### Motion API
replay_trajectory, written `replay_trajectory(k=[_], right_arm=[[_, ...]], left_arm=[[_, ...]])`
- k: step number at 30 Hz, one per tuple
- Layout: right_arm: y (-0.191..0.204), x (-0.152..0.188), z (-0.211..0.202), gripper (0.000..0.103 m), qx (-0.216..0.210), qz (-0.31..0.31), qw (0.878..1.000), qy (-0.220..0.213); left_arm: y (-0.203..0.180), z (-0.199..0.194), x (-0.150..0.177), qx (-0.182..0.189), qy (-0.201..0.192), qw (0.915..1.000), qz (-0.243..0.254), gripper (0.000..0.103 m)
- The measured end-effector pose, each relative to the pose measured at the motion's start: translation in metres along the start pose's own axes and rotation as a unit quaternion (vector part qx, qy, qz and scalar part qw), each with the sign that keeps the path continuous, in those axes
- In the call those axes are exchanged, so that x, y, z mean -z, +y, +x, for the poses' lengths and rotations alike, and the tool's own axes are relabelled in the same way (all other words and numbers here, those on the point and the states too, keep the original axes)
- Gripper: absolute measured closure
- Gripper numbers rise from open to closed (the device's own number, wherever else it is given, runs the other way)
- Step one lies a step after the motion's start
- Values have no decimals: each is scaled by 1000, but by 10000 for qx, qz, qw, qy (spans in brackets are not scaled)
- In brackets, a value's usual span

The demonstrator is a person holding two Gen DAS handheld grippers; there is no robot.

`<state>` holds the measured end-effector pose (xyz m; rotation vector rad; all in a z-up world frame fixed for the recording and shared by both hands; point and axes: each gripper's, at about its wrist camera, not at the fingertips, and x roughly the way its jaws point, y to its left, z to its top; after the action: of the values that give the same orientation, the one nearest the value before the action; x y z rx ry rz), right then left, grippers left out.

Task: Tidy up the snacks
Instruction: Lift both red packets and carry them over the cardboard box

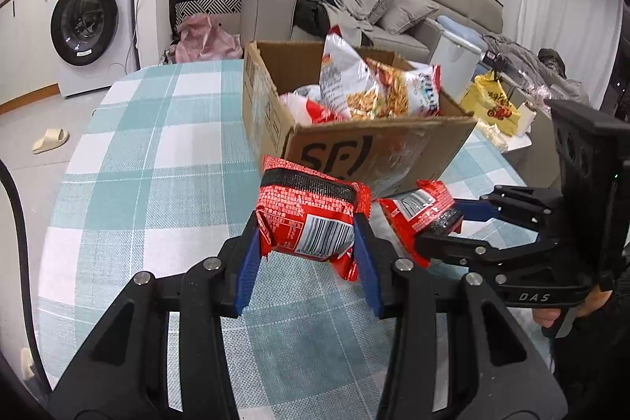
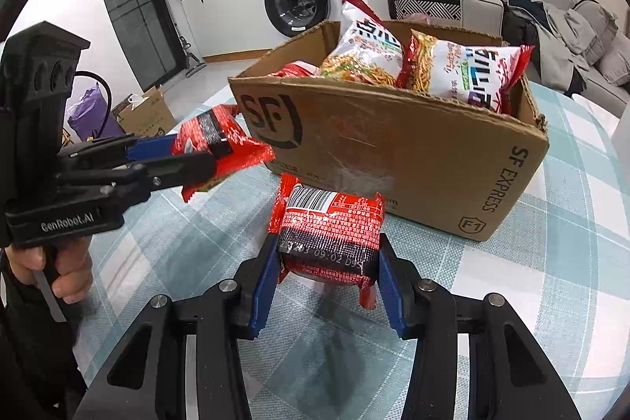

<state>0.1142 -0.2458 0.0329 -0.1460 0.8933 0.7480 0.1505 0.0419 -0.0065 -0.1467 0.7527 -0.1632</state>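
My left wrist view is showing the sofa (image 1: 393,2) behind the cardboard box (image 1: 378,148); my right wrist view is showing the box side reading SF EXPRESS and my hand (image 2: 59,270) gripping the left handle; both tongs are pointing down toward the checked tablecloth (image 1: 157,152); my left gripper (image 1: 311,239) is squeezing a red snack packet (image 1: 307,215) between its blue pads; my right gripper (image 2: 328,262) is clamping a second red packet (image 2: 330,235), just before the box.

Two black hand-held grippers with blue pads are angling downward side by side, the left gripper (image 1: 309,243) and right gripper (image 2: 328,262) each clamping a packet.
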Motion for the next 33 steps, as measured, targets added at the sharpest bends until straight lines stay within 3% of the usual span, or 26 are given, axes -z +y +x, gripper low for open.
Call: replay_trajectory(k=[33], right_arm=[[-9,-29,-95,56,48,244,9927,-1178]], left_arm=[[-23,-45,-26,114,-563,9983,-55,62]])
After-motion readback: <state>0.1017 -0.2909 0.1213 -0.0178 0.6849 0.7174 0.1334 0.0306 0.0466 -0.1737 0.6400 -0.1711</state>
